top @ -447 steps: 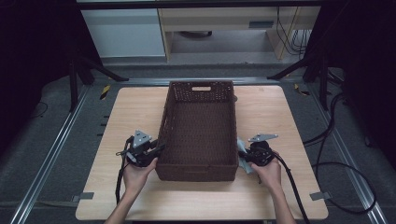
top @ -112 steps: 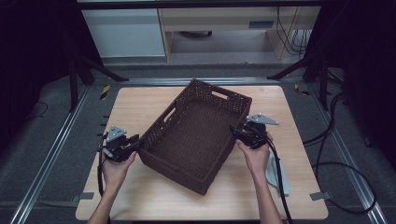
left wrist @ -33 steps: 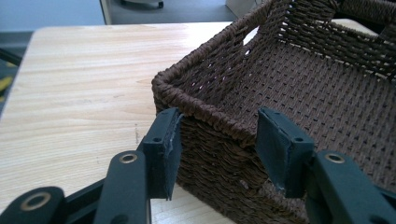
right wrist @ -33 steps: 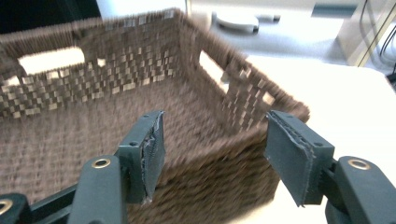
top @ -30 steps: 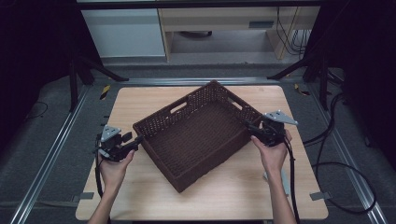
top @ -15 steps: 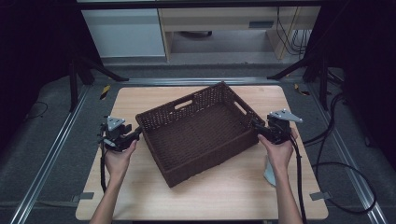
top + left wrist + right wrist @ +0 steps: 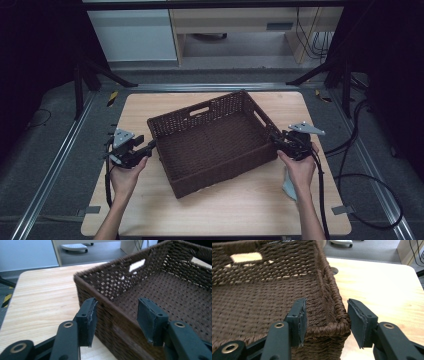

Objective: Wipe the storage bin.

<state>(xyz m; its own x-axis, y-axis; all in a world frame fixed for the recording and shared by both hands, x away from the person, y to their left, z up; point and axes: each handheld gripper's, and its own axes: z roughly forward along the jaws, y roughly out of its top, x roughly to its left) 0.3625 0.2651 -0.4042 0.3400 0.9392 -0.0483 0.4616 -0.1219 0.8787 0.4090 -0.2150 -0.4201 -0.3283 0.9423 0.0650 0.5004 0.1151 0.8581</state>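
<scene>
You're straddling the wicker basket [image 7: 215, 142] corners: left gripper [image 7: 116, 317] opening, right gripper [image 7: 325, 318] closing, neither clamping yet.

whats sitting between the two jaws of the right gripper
In the right gripper view, the right gripper straddles a corner of the brown woven basket: one jaw inside, one outside over the wooden table, small gaps showing beside both pads.

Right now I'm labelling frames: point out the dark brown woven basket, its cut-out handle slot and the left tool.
dark brown woven basket [image 7: 210, 142], high view, floor.
cut-out handle slot [image 7: 199, 110], high view, opening.
left tool [image 7: 148, 146], high view, jaw tips.
</scene>
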